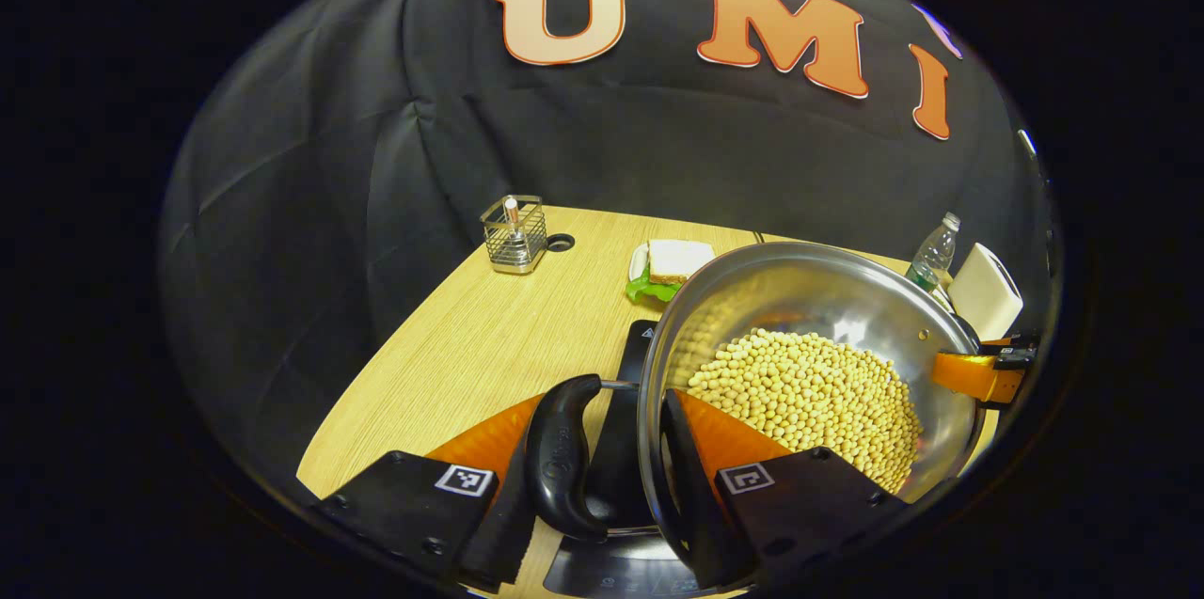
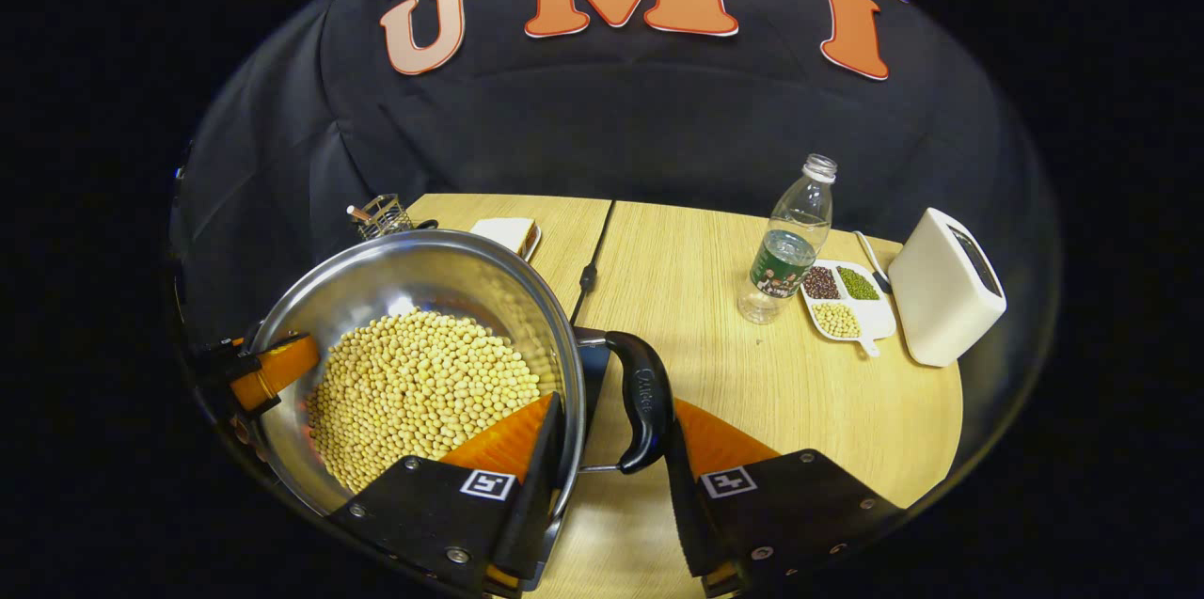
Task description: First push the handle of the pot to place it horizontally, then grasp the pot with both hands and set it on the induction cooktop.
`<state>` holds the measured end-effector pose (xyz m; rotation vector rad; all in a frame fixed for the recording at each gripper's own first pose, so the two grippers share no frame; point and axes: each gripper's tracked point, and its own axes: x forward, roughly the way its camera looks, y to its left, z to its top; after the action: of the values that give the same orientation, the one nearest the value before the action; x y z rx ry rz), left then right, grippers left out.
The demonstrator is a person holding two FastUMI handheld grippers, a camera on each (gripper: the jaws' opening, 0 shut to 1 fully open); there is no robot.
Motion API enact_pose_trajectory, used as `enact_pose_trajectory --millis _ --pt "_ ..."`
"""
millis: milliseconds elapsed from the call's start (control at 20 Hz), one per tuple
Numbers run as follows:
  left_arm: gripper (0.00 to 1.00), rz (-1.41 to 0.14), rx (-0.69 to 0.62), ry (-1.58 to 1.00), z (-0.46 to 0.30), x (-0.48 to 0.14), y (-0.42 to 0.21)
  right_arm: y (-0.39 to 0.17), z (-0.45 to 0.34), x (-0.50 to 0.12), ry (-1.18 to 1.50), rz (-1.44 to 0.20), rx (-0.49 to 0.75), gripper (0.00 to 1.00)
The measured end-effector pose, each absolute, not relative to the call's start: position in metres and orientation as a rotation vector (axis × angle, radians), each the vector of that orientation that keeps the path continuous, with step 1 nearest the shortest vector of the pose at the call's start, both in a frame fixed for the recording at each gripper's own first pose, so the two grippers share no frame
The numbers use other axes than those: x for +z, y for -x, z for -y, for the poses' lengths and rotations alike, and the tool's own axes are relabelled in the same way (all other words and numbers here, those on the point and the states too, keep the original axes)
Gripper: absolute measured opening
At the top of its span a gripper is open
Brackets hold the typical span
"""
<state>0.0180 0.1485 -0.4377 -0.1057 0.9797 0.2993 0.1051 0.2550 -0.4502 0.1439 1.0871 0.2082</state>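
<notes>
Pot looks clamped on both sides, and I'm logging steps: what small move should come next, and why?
Probably ease the pot straight down, kept level, onto the induction cooktop. The left claw and right claw each clamp a side of it, the dark cooktop shows beneath the left handle, and the soybeans could spill if tilted. Contact is unclear.

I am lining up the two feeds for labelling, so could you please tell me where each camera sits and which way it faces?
Left gripper view: rides the left gripper, looking along its fingers, which straddle the pot rim and one black handle; the other gripper shows at the far rim.
Right gripper view: rides the right gripper, fingers around the rim and opposite handle, facing the bottle and white box.
Shared: the pot of soybeans, wooden table, wire basket, sandwich.
</notes>
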Motion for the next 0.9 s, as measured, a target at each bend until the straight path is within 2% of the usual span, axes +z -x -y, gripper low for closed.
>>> enact_pose_trajectory --millis 150,250,300,650,700,850,900 --pt "0.73 -0.987 0.29 0.121 -0.149 -0.445 -0.019 -0.106 -0.26 -0.453 -0.13 -1.092 0.196 0.57" --pt "0.7 -0.986 0.283 0.12 -0.148 -0.448 -0.019 -0.104 -0.262 -0.457 -0.125 -1.1 0.191 0.57" --pt "0.73 -0.987 0.28 0.118 -0.148 -0.448 -0.019 -0.103 -0.263 -0.459 -0.123 -1.103 0.191 0.58" --pt "0.73 -0.979 0.274 0.137 -0.149 -0.447 -0.022 -0.1 -0.263 -0.462 -0.124 -1.118 0.194 0.58" --pt "0.7 -0.977 0.275 0.142 -0.15 -0.446 -0.022 -0.102 -0.263 -0.459 -0.122 -1.114 0.194 0.58" --pt "0.75 -0.974 0.283 0.152 -0.15 -0.445 -0.021 -0.102 -0.261 -0.455 -0.121 -1.114 0.194 0.58" --pt "0.73 -0.977 0.286 0.159 -0.149 -0.446 -0.022 -0.101 -0.262 -0.456 -0.122 -1.118 0.194 0.58"
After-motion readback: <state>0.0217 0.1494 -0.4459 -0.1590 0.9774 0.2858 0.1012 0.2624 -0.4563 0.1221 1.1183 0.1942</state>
